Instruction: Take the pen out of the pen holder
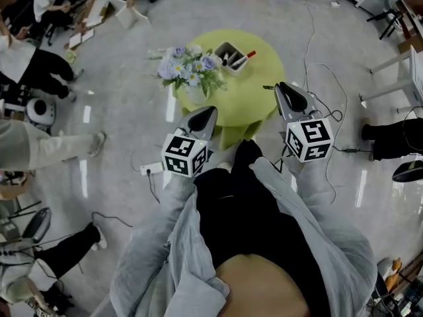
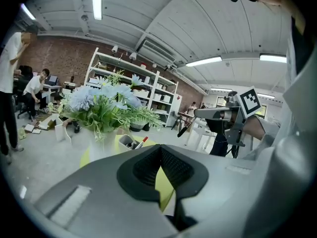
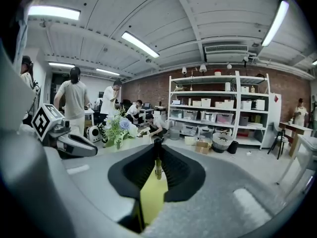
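A grey pen holder (image 1: 229,51) stands on the round yellow-green table (image 1: 264,104), with a red-capped pen (image 1: 246,57) and dark pens in it. In the left gripper view the holder (image 2: 130,142) sits behind the flower vase. My right gripper (image 1: 280,86) is raised over the table's right edge and is shut on a dark pen (image 3: 157,166), which pokes out to the left of its tip (image 1: 268,86) and hangs slanted below it (image 2: 185,128). My left gripper (image 1: 210,113) is at the table's near edge, jaws together with nothing between them.
A vase of pale blue flowers (image 1: 190,69) stands on the table's left side, next to the holder. Cables and a power strip (image 1: 151,169) lie on the floor around the table. Several people sit or stand at the left (image 1: 26,65). Shelving (image 3: 218,108) lines the far wall.
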Tool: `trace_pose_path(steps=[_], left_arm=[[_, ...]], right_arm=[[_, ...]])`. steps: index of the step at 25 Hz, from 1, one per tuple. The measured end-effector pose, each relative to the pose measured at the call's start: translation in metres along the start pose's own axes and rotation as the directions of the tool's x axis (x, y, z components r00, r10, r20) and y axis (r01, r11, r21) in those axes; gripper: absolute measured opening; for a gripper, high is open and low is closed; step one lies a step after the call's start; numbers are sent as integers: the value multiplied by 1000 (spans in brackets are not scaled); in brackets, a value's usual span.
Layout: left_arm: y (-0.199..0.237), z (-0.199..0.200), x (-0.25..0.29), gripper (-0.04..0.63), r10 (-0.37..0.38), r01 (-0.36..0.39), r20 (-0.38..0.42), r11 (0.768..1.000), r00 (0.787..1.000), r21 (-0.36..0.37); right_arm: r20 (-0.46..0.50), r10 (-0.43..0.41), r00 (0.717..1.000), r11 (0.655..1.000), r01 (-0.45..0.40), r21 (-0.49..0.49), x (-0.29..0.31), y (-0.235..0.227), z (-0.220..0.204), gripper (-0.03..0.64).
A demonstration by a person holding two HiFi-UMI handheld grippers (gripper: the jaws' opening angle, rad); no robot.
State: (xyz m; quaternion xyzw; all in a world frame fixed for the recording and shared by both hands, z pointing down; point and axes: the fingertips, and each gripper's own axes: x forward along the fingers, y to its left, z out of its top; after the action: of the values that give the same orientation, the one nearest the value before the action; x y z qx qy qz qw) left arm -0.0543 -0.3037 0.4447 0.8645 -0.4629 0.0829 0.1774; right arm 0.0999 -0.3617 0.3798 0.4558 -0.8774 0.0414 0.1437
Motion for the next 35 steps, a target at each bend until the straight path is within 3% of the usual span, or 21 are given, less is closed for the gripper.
trace_pose_path(steps=[12, 35], left_arm=[[-8, 7, 4, 15, -44, 43, 21, 998, 999, 51], [-14, 15, 11, 15, -51, 48, 43, 996, 998, 74]], right_arm=[[-29, -104, 994, 993, 105, 61, -35, 6, -35, 44], [-53, -105, 993, 991, 109, 80, -39, 5, -50, 44]])
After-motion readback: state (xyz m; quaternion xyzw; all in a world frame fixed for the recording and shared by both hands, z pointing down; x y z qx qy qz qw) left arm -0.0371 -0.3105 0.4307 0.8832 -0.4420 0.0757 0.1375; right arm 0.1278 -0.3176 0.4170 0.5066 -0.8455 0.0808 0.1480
